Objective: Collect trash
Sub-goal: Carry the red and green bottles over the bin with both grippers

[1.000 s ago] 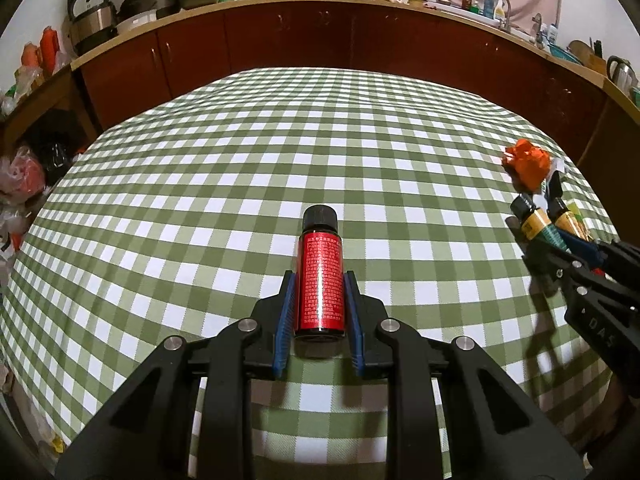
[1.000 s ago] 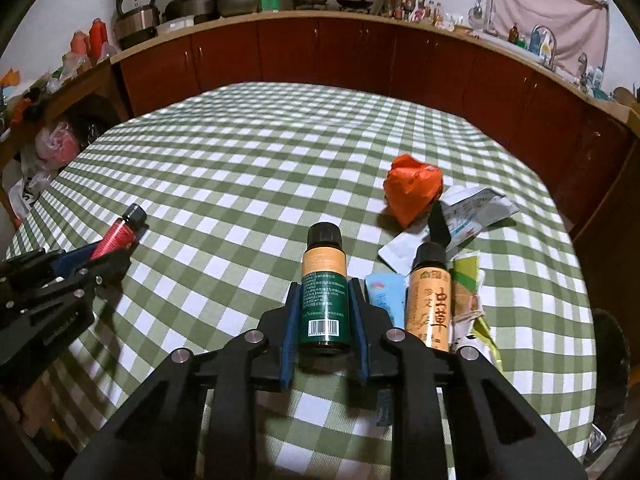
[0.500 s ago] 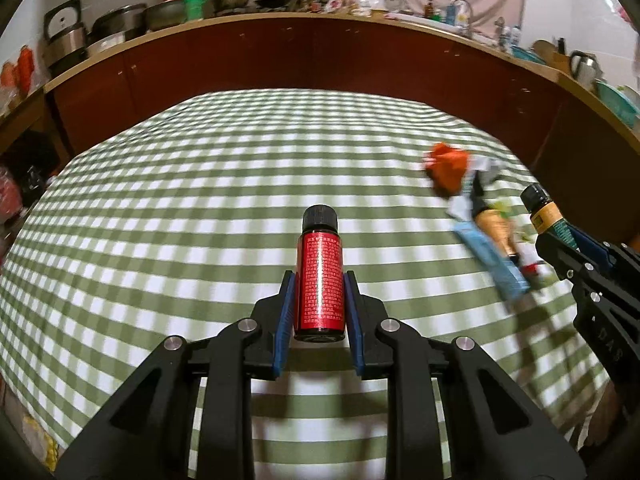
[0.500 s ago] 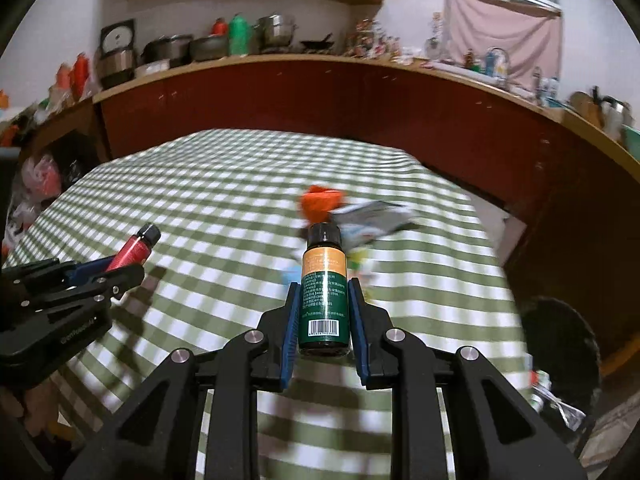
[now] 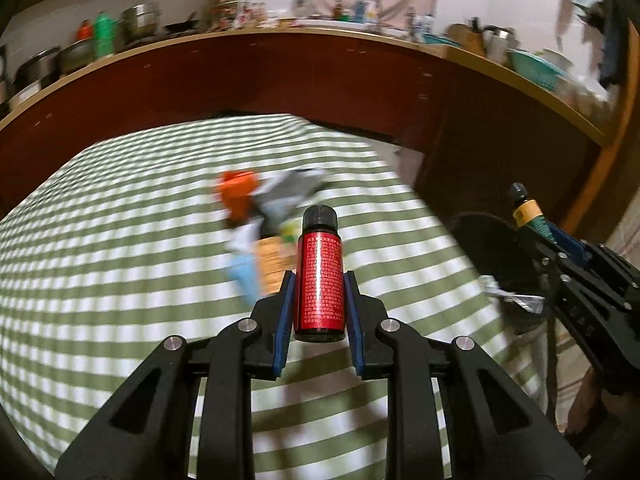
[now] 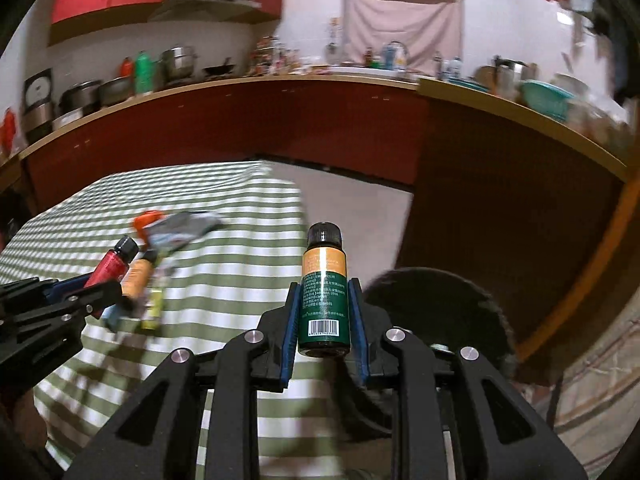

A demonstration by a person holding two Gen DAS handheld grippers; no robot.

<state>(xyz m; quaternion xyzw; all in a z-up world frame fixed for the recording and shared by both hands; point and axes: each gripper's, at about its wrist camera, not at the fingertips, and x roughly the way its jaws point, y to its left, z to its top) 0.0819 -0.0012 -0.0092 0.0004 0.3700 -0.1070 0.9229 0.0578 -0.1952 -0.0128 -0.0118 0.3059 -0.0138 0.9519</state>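
Left wrist: left gripper (image 5: 318, 304) clamping red bottle (image 5: 319, 286) mid-body; right gripper (image 6: 324, 318) clamping green bottle (image 6: 324, 300) likewise. Bottles looking small, rigid, smooth, likely slipping if loosened.

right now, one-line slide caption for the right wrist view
Right gripper clamps a green-and-orange labelled bottle above the dark round bin.

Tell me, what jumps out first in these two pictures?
Two small bottles pinched between blue-padded fingers: a red bottle in the left gripper, and a green bottle with an orange band in the right gripper. Behind them, blurred litter lies on a green-checked tablecloth, and a dark bin sits beyond the table's edge.
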